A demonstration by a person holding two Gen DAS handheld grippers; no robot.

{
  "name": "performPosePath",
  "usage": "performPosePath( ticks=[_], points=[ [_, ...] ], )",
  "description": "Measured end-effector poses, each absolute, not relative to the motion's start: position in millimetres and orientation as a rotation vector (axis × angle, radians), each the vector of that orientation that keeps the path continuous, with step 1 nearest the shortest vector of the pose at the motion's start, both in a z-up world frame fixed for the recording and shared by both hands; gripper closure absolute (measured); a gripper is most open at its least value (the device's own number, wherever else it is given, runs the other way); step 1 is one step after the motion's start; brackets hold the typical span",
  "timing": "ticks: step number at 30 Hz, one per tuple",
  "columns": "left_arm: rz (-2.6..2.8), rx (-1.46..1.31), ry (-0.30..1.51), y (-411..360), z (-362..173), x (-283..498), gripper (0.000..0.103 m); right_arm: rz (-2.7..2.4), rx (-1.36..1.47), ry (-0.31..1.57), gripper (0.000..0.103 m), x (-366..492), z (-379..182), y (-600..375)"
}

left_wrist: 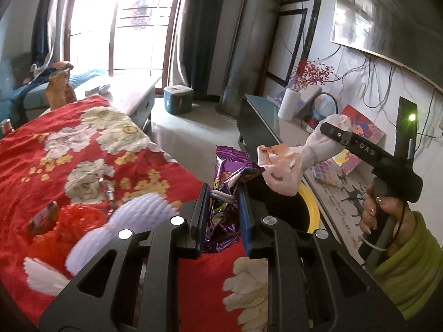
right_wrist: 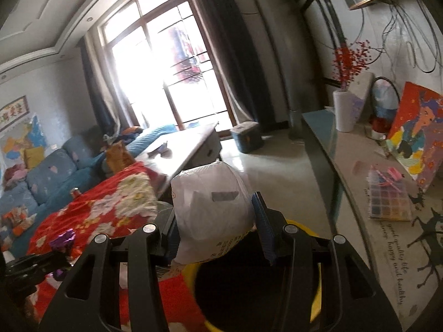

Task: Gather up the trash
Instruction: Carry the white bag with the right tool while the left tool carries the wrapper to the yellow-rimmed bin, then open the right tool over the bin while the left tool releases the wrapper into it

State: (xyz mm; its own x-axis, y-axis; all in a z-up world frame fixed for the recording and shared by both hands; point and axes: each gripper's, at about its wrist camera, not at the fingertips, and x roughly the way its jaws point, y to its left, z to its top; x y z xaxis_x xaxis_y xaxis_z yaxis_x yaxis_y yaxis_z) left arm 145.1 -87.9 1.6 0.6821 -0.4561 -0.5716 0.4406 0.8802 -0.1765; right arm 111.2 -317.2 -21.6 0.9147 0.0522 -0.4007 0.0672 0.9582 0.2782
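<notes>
My left gripper (left_wrist: 220, 193) is shut on a purple foil snack wrapper (left_wrist: 229, 177) and holds it above the red flowered cloth (left_wrist: 83, 149), near the bin. My right gripper (right_wrist: 216, 215) is shut on a crumpled white plastic bag (right_wrist: 213, 207) and holds it over the yellow-rimmed black trash bin (right_wrist: 315, 298). In the left wrist view the right gripper (left_wrist: 326, 131) and its white bag (left_wrist: 288, 166) hang above the bin's rim (left_wrist: 311, 202). In the right wrist view the left gripper (right_wrist: 55, 251) shows at the lower left with the purple wrapper (right_wrist: 63, 239).
On the red cloth lie white foam netting (left_wrist: 130, 221), red plastic (left_wrist: 74, 221) and a small packet (left_wrist: 43, 218). A long counter (right_wrist: 360, 166) at the right holds a white vase (right_wrist: 346, 110), a painting and a bead box (right_wrist: 387, 199). A sofa (right_wrist: 41, 177) stands at the left.
</notes>
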Motion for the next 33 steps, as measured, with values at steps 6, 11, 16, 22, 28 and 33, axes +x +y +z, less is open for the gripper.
performPosePath(
  ticks=[6,11,16,22,28,33],
  points=[
    [-0.542,-0.017,0.657,-115,-6,149,0.088,-0.072,0.287,0.429,0.058,117,-31,-339],
    [-0.579,-0.019,0.686,-139,-18,155,0.088,-0.122,0.28,0.466,0.058,123,-45,-353],
    [-0.604,-0.002,0.712,-158,-29,161,0.088,-0.159,0.279,0.499,0.058,128,-62,-366],
    [-0.611,0.031,0.74,-180,-43,175,0.088,-0.191,0.275,0.542,0.058,134,-81,-378],
    [-0.607,0.063,0.775,-201,-58,193,0.088,-0.197,0.284,0.585,0.058,140,-96,-385],
    [-0.61,0.084,0.796,-214,-70,206,0.087,-0.167,0.332,0.611,0.054,144,-102,-390]
  ],
)
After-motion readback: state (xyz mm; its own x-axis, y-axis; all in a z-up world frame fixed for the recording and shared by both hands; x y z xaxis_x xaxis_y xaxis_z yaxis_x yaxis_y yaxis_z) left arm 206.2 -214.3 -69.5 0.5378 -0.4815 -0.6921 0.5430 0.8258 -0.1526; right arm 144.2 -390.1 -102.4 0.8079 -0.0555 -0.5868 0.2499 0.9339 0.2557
